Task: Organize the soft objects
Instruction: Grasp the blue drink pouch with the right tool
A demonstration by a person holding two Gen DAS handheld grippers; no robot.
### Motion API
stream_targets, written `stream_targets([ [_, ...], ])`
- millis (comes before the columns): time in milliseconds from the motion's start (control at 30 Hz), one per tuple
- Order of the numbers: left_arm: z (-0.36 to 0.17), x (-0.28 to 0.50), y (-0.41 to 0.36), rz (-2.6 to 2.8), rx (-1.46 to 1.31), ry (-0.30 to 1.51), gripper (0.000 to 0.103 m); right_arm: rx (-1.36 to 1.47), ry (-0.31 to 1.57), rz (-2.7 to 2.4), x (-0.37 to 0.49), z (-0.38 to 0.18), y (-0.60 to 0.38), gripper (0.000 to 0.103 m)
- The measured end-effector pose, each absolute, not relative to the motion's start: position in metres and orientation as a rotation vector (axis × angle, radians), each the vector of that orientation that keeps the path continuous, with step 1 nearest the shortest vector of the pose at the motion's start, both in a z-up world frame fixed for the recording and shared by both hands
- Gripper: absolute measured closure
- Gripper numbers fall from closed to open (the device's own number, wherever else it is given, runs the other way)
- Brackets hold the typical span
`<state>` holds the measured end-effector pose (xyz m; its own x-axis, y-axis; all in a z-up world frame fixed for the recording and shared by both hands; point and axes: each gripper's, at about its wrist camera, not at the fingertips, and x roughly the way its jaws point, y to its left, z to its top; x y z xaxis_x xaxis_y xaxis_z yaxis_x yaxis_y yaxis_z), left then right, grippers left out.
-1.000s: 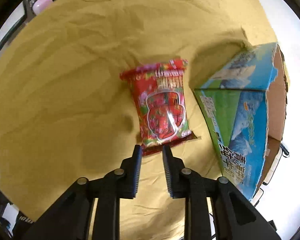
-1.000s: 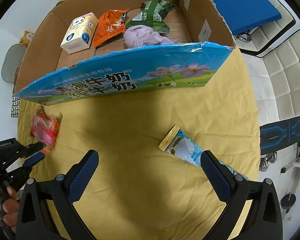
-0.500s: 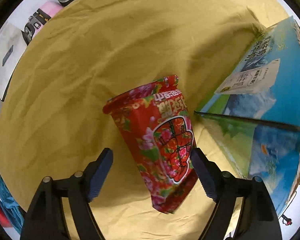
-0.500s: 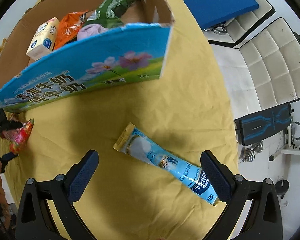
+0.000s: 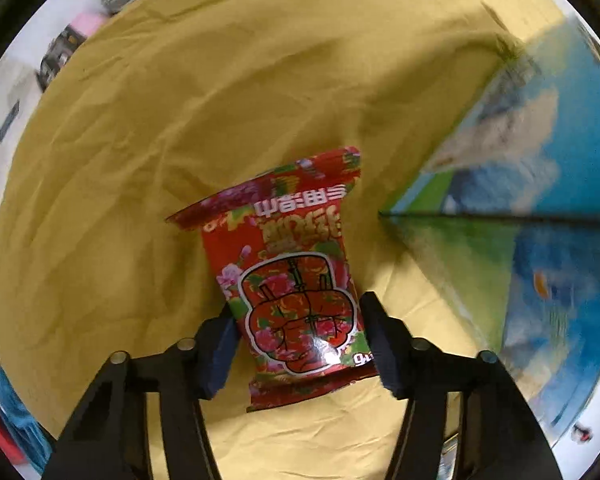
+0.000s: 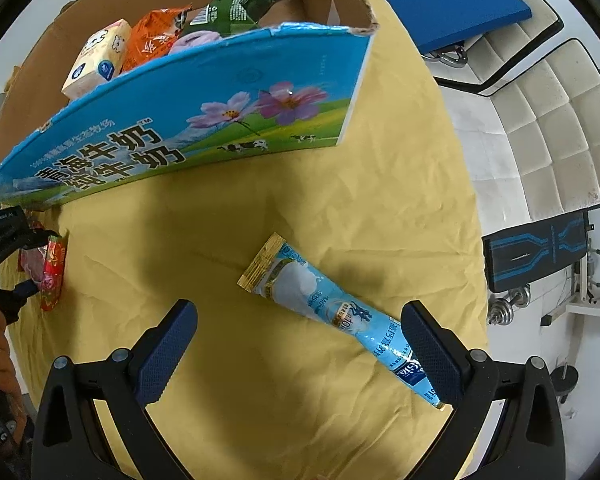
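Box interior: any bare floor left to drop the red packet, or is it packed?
The cardboard box is crowded along its blue front wall: tissue pack, orange packet, purple cloth, green packet. Bare cardboard floor shows behind them, toward the far wall. The left claw grips the red packet.

Left wrist view: the carton (image 5: 540, 216) is smeared by motion blur, its print unreadable, and it is cut off at the right edge. The red snack packet (image 5: 300, 280) has both lower sides covered by the left gripper (image 5: 298, 344). Right wrist view: the purple soft item (image 6: 198, 40) lies mostly hidden behind the carton's front wall. The blue tube packet (image 6: 340, 312) has its lower end behind one fingertip (image 6: 432, 352) of the right gripper (image 6: 300, 352).
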<state>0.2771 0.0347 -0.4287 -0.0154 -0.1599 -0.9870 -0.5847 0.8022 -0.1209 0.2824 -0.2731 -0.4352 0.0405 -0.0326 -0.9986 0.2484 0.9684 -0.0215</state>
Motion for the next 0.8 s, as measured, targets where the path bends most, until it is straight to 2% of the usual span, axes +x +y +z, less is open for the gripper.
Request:
stream_targets([
  [167, -0.418, 0.253, 0.008, 0.273, -0.517, 1.619, 0.057, 0.151, 1.53, -0.196, 0.282, -0.436, -0.275, 0.0],
  [433, -0.398, 0.198, -0.088, -0.022, -0.097, 1.633, 0.058, 0.006, 1.588, -0.094, 0.266, -0.438, -0.295, 0.0],
  [567, -0.407, 0.188, -0.116, -0.071, 0.034, 1.62, 0.058, -0.111, 1.674, -0.053, 0.261, -0.459, -0.301, 0.0],
  [700, -0.431, 0.192, -0.124, -0.065, 0.046, 1.657, 0.057, -0.077, 1.708, -0.013, 0.265, -0.479, -0.306, 0.0],
  [733, -0.434, 0.191, -0.123, -0.065, 0.041, 1.662, 0.056, -0.046, 1.718, 0.001, 0.267, -0.483, -0.307, 0.002],
  [800, -0.445, 0.195, -0.108, -0.066, 0.034, 1.673, 0.055, 0.012, 1.727, 0.018, 0.269, -0.487, -0.306, 0.019],
])
